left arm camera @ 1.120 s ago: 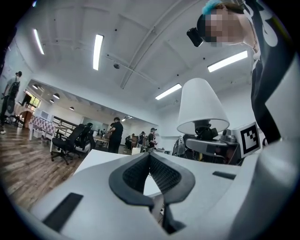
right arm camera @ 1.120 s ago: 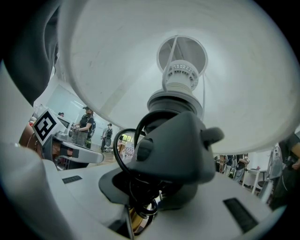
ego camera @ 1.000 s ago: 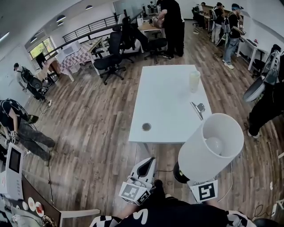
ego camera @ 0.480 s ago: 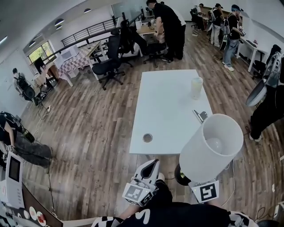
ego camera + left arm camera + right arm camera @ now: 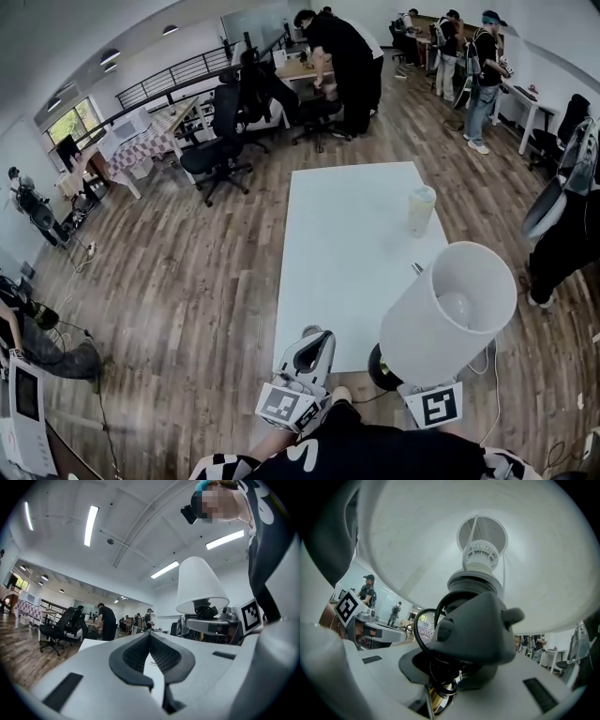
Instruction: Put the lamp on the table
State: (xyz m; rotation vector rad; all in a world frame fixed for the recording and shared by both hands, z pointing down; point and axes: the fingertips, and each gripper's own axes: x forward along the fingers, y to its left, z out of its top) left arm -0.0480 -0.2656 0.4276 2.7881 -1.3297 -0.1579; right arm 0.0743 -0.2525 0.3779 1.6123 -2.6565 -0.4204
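The lamp (image 5: 448,314) has a white cone shade and a black base (image 5: 382,368). It hangs upright in the air just off the near right corner of the white table (image 5: 347,253). My right gripper (image 5: 405,377) is shut on the lamp's stem under the shade. In the right gripper view the stem and a looped black cable (image 5: 440,667) sit between the jaws, with the socket (image 5: 480,562) and shade above. My left gripper (image 5: 314,341) is shut and holds nothing, low at the table's near edge. The left gripper view shows its pads (image 5: 140,651) meeting and the lamp (image 5: 201,588) to the right.
A pale cup (image 5: 421,210) stands on the table's right side, with a small metal object (image 5: 416,269) near the right edge. Black office chairs (image 5: 217,150) and desks stand beyond the table. Several people (image 5: 339,66) stand at the back, and one (image 5: 562,234) close on the right.
The table has come nearer in the head view. The lamp stays in my right gripper in the same pose. The left gripper now reaches the table's near edge.
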